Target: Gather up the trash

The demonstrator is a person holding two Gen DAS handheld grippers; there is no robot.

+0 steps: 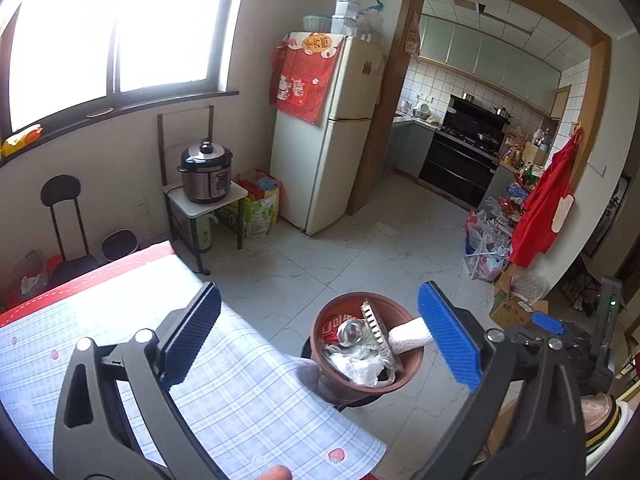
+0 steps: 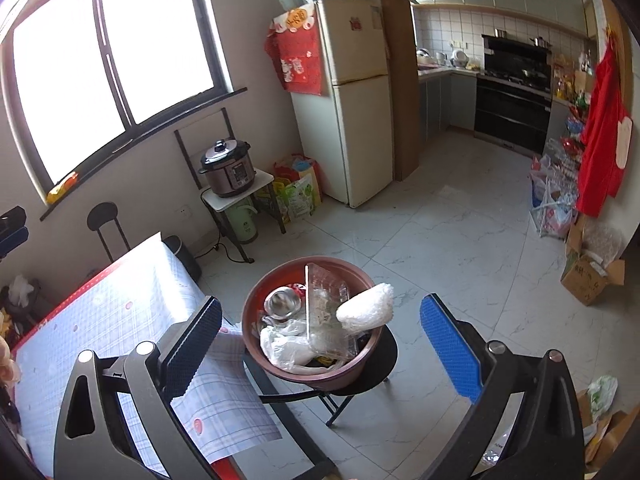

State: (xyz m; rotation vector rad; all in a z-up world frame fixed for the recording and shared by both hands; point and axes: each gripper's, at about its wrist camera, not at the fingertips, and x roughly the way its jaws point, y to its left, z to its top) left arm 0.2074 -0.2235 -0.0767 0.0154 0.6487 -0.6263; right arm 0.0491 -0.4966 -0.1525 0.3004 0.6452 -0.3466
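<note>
My left claw (image 1: 320, 336) stands spread wide with nothing between its pads, and my right claw (image 2: 322, 344) is spread just as wide and equally empty. Both point down and forward over the brown tub (image 1: 412, 364) that sits on a small black stool (image 2: 380, 360) just off the corner of the worktop (image 1: 240, 380). In the left view the tub lies between my fingers, a little toward 4 o'clock of centre; in the right view it sits near centre.

The trash is in the tub: a crumpled white plastic bag (image 2: 288, 344), a clear plastic tray (image 2: 324, 300) standing on edge, a white padded roll (image 2: 366, 304) leaning over the rim at 2 o'clock, a shiny metal cup (image 2: 282, 300) and a red wrapper (image 1: 340, 320) underneath.

I judge the drop-off step to be over, since both claws are empty above the tub. The part of the checked cloth I can see looks bare, so the next move calls for turning away to look for leftover litter, then lowering one open claw squarely over it before squeezing.
</note>
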